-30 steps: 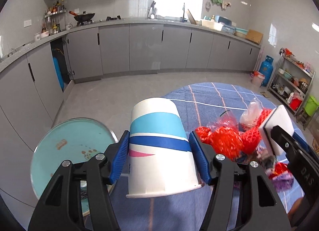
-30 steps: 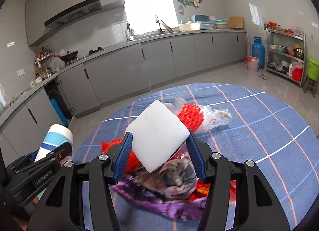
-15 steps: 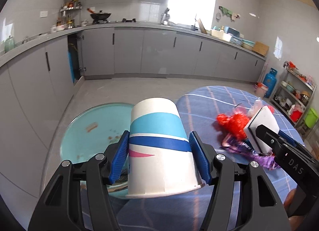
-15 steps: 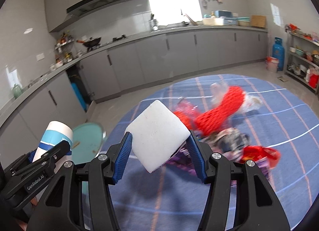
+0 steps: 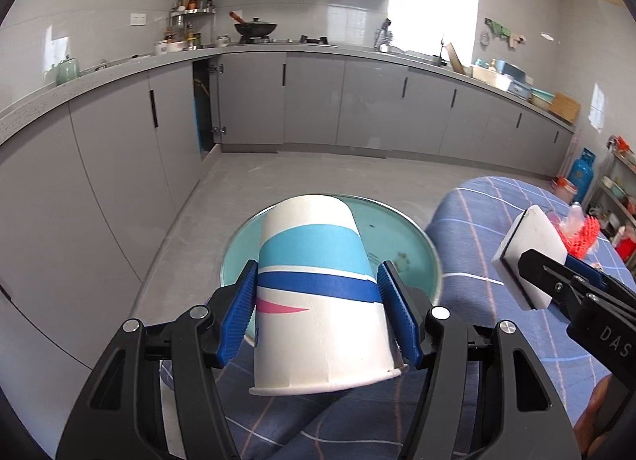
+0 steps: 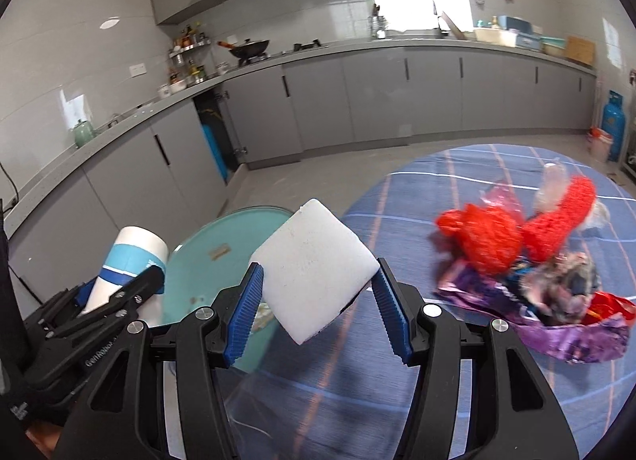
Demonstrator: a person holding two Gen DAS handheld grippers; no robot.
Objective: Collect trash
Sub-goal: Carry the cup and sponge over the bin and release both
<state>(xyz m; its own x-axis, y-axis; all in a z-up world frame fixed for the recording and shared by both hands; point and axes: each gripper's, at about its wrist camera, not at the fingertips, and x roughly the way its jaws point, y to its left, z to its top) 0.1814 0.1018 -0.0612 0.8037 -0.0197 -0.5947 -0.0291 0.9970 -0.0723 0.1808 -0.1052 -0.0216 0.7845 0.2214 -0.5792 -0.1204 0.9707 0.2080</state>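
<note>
My left gripper is shut on a white paper cup with blue stripes, held bottom-forward over the round teal bin beside the table. The same cup shows at the lower left of the right wrist view. A white foam block is clamped corner-up between the blue pads of my right gripper, just right of the bin. That block appears at the right of the left wrist view. A heap of red netting and purple wrappers lies on the table.
The round table carries a blue plaid cloth. Grey kitchen cabinets line the walls, one with its door ajar. A blue gas cylinder and a shelf rack stand at the far right. Grey floor lies between table and cabinets.
Both grippers have swung left, away from the trash heap and toward the teal bin, still holding the cup and the foam block. The bin now sits straight ahead of the cup.
</note>
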